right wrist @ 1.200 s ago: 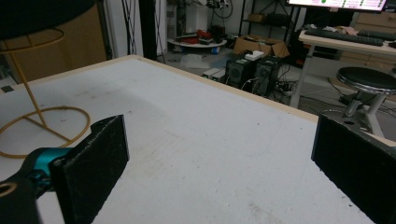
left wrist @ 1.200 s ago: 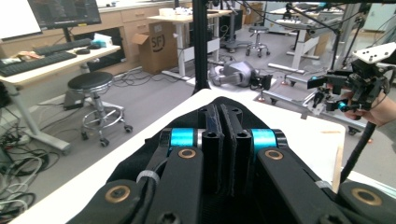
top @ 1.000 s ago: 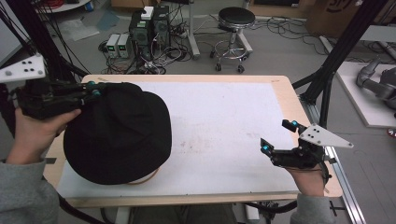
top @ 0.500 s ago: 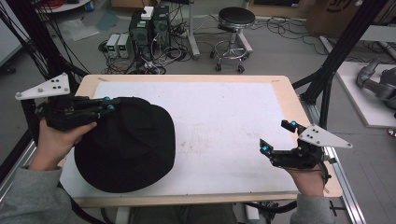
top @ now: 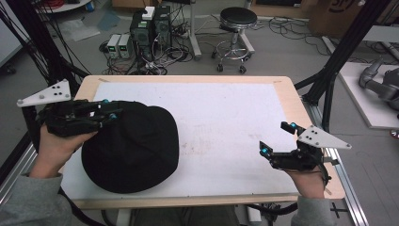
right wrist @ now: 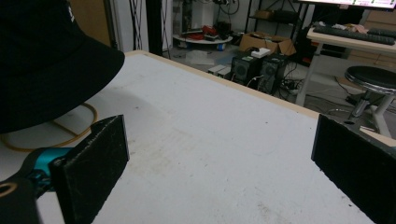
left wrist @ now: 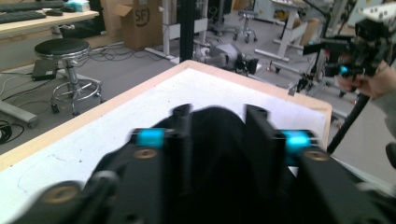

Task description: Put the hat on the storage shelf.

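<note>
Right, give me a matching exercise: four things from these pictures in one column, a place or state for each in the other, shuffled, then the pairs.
1. black hat
2. right gripper
3. left gripper
4. round stool

A. on the floor beyond the table
B. jaws wide, nothing between
C. lying on the white mat
D. jaws on either side of the hat's fabric

Pairs: 1-C, 2-B, 3-D, 4-A

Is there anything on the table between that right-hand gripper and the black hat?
Nothing visible: bare white table lies between the right gripper, with its jaws apart, and the black hat at the left.
</note>
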Demonstrator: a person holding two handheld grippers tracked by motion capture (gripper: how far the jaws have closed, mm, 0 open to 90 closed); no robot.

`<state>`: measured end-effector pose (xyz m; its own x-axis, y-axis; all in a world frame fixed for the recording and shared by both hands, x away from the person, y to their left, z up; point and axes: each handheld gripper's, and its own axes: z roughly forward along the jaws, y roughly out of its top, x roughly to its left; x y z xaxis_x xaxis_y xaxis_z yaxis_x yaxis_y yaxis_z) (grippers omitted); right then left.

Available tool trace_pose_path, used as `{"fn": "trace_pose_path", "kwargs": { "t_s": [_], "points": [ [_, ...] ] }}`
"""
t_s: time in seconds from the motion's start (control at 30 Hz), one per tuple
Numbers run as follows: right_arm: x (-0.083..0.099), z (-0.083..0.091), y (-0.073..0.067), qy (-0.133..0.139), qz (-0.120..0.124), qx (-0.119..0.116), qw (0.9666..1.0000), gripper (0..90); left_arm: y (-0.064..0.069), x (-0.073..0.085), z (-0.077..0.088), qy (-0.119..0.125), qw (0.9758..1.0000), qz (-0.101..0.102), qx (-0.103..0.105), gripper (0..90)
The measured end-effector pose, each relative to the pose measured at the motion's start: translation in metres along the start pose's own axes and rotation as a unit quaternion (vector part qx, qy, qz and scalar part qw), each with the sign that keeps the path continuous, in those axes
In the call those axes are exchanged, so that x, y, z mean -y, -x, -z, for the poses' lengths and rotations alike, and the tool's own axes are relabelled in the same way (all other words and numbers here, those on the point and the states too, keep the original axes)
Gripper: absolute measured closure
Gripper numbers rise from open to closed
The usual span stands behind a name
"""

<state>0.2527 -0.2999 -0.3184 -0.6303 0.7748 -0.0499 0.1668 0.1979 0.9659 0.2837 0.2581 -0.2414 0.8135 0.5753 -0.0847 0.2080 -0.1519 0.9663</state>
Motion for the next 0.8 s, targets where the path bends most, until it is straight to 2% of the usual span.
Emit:
{"fn": "trace_pose_path", "kwargs": {
  "t_s": [0.03,0.07,0.1,0.13,0.2,0.23,0.33,0.63,0.8],
  "points": [
    [0.0,0.0,0.0,-0.001,-0.001,0.0,1.0,3.6,-0.001,0.0,0.002,0.002,1.0,0.007,-0.007,50.1],
    [0.0,0.0,-0.001,-0.002,-0.002,-0.001,1.0,3.6,-0.002,0.0,0.007,0.009,0.9995,0.022,-0.019,39.4],
    [0.0,0.0,-0.001,-0.002,-0.002,-0.001,1.0,3.6,-0.002,0.0,0.007,0.009,0.9995,0.022,-0.019,32.5],
    [0.0,0.0,-0.001,-0.002,-0.002,0.0,1.0,3.6,-0.003,0.001,0.012,0.016,0.9989,0.029,-0.034,32.5],
    [0.0,-0.001,-0.001,0.0,0.0,0.0,1.0,3.6,-0.004,0.003,0.02,0.025,0.9979,0.034,-0.048,18.6],
    [0.001,-0.001,-0.001,-0.001,0.0,0.001,1.0,3.6,-0.005,0.005,0.024,0.032,0.9975,0.038,-0.05,16.2],
    [0.001,-0.003,-0.002,-0.004,-0.001,0.0,1.0,3.6,-0.007,0.011,0.037,0.044,0.9962,0.044,-0.061,14.4],
    [0.002,-0.005,-0.002,-0.006,-0.002,0.003,1.0,3.6,-0.007,0.024,0.06,0.054,0.9932,0.049,-0.09,13.3],
    [0.003,-0.006,-0.001,-0.004,-0.005,0.005,1.0,3.6,-0.008,0.036,0.073,0.064,0.9888,0.054,-0.124,13.3]
  ]
}}
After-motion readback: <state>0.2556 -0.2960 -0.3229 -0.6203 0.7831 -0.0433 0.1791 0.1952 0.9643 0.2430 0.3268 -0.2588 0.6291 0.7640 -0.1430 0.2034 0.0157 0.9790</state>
